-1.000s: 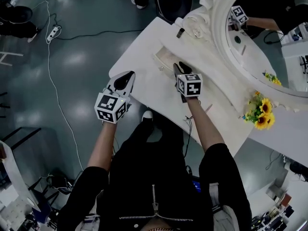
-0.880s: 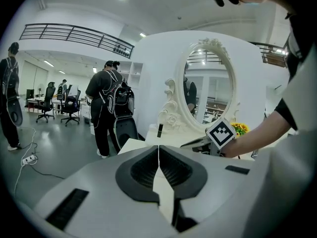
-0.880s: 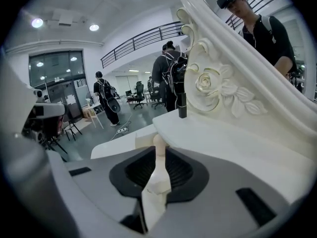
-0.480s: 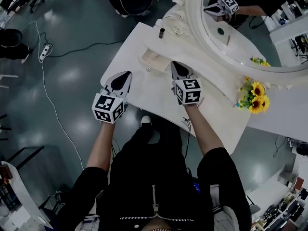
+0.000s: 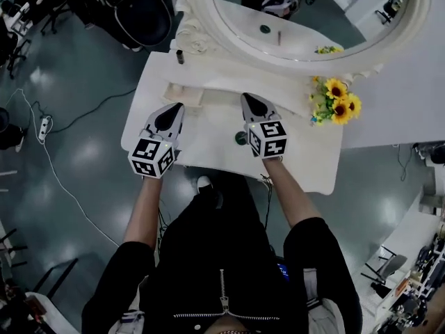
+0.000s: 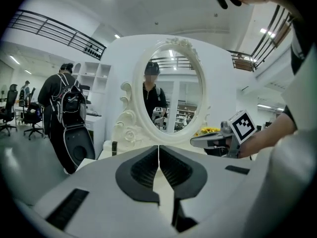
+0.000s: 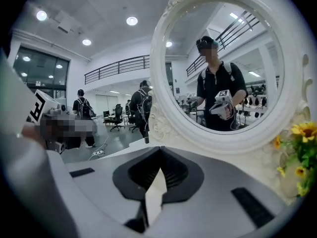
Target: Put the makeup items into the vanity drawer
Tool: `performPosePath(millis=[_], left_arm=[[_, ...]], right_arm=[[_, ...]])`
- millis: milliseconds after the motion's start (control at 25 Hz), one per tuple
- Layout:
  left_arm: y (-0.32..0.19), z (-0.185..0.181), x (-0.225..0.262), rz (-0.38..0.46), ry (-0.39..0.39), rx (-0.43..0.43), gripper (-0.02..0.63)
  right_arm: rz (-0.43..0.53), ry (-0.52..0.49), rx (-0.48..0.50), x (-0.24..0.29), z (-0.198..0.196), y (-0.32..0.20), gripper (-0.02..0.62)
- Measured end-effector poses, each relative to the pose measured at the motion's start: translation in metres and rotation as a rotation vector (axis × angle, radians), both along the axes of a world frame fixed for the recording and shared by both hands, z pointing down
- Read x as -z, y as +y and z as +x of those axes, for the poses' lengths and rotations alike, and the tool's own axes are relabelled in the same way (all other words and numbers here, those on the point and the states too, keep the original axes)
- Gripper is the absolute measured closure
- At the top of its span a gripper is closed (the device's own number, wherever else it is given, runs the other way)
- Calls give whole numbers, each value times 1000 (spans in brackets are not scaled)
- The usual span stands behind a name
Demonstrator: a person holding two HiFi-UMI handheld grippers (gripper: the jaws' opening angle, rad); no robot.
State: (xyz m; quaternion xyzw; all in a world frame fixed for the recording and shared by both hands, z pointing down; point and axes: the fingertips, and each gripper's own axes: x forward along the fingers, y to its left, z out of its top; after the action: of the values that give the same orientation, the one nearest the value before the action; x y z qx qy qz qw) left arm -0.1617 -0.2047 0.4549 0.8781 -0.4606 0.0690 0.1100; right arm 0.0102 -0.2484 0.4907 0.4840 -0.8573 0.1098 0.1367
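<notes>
The white vanity table [image 5: 215,141] stands under an oval mirror [image 5: 306,19]. Its small drawer [image 5: 184,94] is open at the back left, with a tan inside. A dark upright tube [image 5: 179,56] stands at the table's far left corner and shows as the dark tube [image 6: 114,148] beside the mirror base. A small dark round item [image 5: 240,138] lies just left of my right gripper's body. My left gripper [image 5: 172,111] hovers just in front of the drawer, shut and empty [image 6: 158,150]. My right gripper [image 5: 247,100] is over the table's middle, shut with nothing between its jaws [image 7: 160,155].
A bunch of sunflowers [image 5: 335,101] stands at the back right of the table. The mirror's carved white frame [image 5: 198,40] rises behind the drawer. Black office chairs [image 5: 139,12] and a white cable [image 5: 49,165] are on the grey floor to the left.
The head view has swung round, so table and mirror now lie square-on. Both grippers stay over the table's front half, and the small dark round item now shows beside the right one.
</notes>
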Motion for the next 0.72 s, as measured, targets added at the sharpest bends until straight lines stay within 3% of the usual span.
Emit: performPosePath(millis=[280, 720], left_arm=[[-4, 52, 8, 15, 10, -104, 583], [1, 87, -6, -19, -10, -173, 583]], right_arm=[[8, 4, -116, 6, 63, 22, 589], [-43, -5, -146, -12, 82, 45, 589]])
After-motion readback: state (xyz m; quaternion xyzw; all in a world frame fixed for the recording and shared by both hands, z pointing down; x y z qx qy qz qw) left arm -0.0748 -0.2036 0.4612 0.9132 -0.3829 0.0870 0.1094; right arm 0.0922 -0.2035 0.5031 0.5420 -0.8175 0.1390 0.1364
